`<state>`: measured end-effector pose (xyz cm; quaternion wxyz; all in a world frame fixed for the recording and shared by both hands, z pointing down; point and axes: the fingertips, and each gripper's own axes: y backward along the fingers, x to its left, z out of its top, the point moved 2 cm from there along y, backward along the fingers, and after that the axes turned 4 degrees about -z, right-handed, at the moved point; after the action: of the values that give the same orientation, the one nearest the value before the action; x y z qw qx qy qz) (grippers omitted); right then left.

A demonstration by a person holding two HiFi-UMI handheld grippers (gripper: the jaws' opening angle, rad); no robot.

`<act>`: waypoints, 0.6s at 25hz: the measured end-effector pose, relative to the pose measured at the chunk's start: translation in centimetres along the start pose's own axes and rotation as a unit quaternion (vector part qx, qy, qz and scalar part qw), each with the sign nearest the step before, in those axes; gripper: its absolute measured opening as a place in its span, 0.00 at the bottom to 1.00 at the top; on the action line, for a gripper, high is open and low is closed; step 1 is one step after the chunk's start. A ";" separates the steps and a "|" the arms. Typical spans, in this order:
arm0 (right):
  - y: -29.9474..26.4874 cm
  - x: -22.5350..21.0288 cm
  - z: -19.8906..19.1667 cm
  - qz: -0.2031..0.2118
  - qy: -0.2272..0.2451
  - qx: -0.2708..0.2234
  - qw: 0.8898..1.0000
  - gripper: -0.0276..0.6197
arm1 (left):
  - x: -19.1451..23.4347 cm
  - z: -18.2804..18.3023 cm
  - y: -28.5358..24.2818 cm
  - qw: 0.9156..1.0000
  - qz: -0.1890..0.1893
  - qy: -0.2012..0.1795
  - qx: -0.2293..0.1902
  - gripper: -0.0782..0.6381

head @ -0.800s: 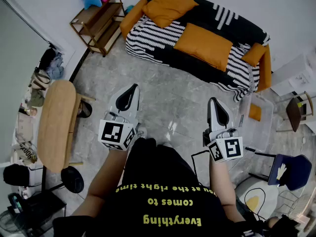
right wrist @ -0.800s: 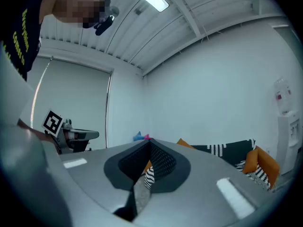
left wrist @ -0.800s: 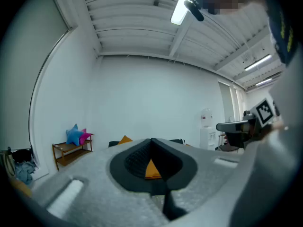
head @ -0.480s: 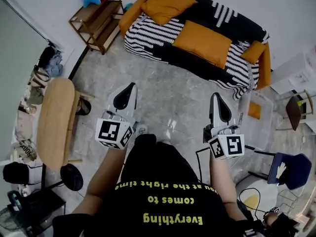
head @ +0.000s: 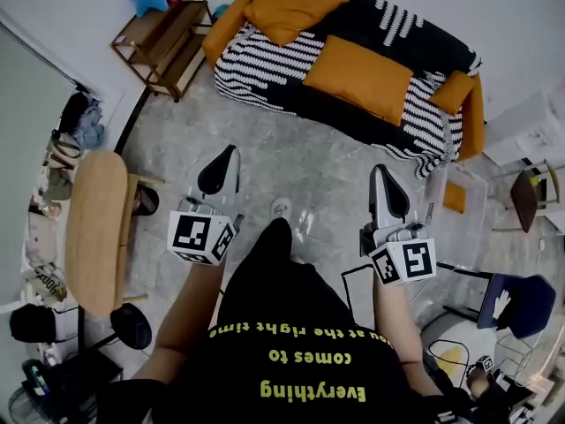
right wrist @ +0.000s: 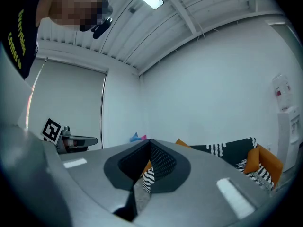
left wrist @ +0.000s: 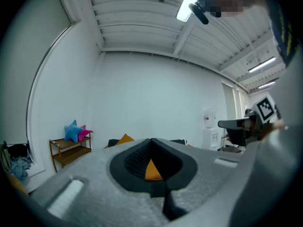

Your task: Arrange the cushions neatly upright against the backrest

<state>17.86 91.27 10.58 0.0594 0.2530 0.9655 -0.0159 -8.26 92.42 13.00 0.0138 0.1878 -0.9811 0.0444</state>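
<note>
The left gripper [head: 228, 154] and the right gripper [head: 379, 171] both have jaws fully closed, holding nothing. Far ahead, a big orange cushion [head: 360, 76] lies flat on the striped sofa [head: 256, 60], a second cushion [head: 284, 3] at its left end.

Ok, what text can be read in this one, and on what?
"Everything" / "comes to": yellow print, upside down to the camera, on the person's black shirt.
"at the right tim": third line of that print; both its ends are hidden.
Print on the bag at the left edge: too small to read.
</note>
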 end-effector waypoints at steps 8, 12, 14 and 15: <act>-11.3 -1.8 0.3 0.004 0.008 0.007 1.000 0.06 | 6.9 1.2 -9.1 1.000 -0.007 0.004 -0.014 0.11; -16.6 -2.4 1.3 0.002 0.006 0.003 1.000 0.06 | 10.2 2.2 -13.4 1.000 -0.014 0.008 -0.019 0.11; -18.7 -2.8 1.6 -0.001 0.006 0.000 1.000 0.06 | 11.5 2.9 -15.5 1.000 -0.019 0.008 -0.023 0.11; -19.8 -3.1 1.7 -0.003 0.006 0.000 1.000 0.06 | 12.1 3.1 -16.5 0.999 -0.021 0.008 -0.025 0.11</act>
<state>11.00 72.44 9.31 0.0533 0.2502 0.9666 -0.0141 -13.43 72.37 11.77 0.0272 0.2072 -0.9777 0.0214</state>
